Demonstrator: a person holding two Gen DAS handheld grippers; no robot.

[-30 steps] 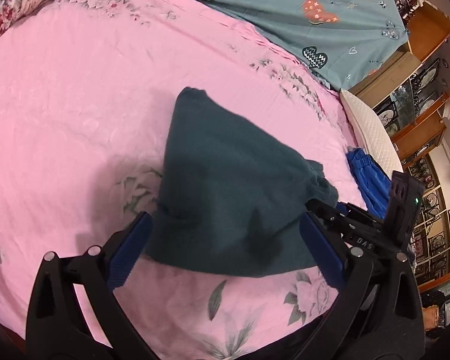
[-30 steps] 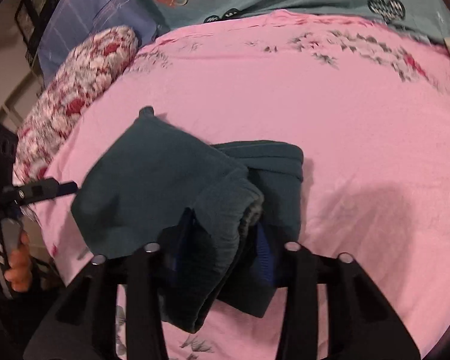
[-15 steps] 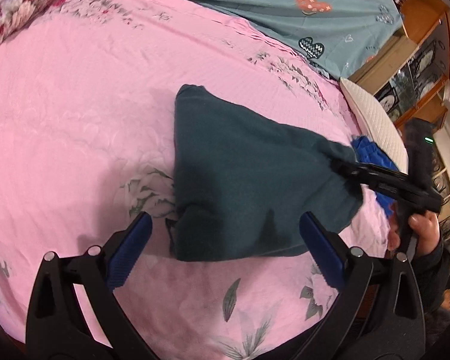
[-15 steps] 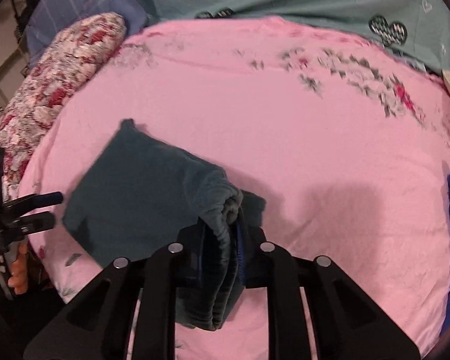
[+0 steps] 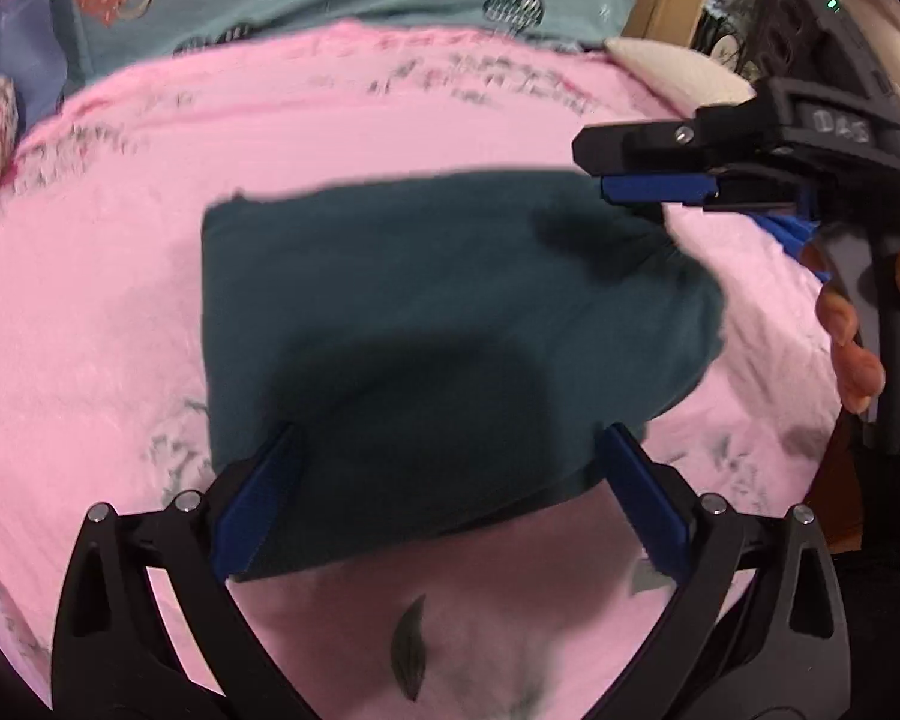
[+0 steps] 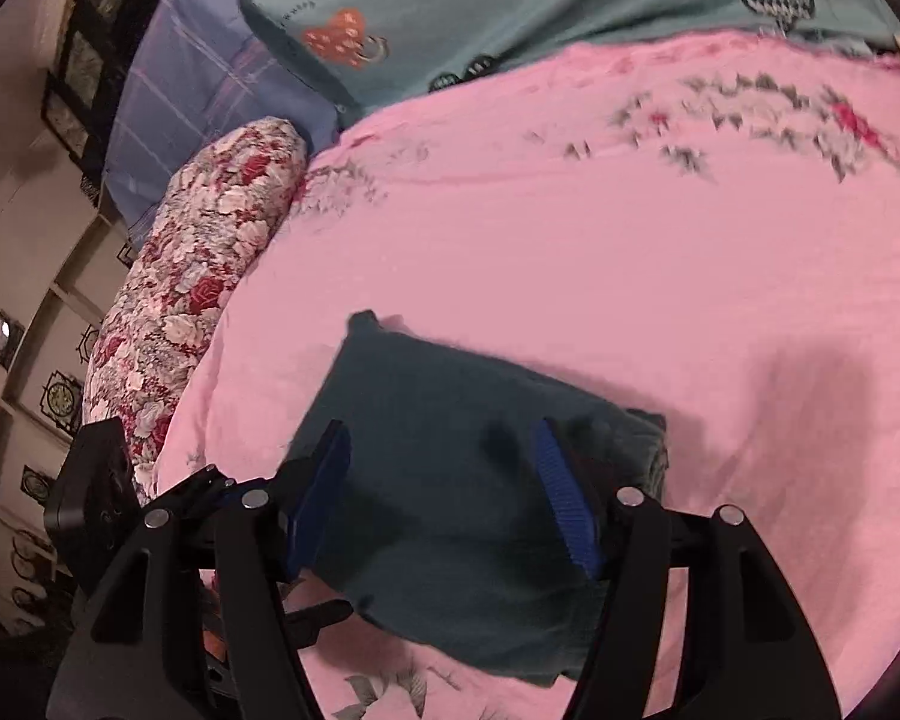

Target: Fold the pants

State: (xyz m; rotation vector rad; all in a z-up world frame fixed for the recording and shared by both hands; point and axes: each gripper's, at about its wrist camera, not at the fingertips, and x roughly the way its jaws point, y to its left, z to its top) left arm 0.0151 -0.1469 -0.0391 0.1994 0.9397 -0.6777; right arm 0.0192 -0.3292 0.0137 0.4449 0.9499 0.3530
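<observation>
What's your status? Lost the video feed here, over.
Left gripper open, empty. Right gripper open, empty, just above the pants. Pants folded into a flat bundle on the pink bedspread. Nothing in the way.

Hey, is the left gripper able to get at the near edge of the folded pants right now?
Probably yes. The left gripper is open, its fingers straddling the near edge of the dark green pants on the pink bedspread. Nothing lies between them; the right gripper is off at the far corner.
</observation>
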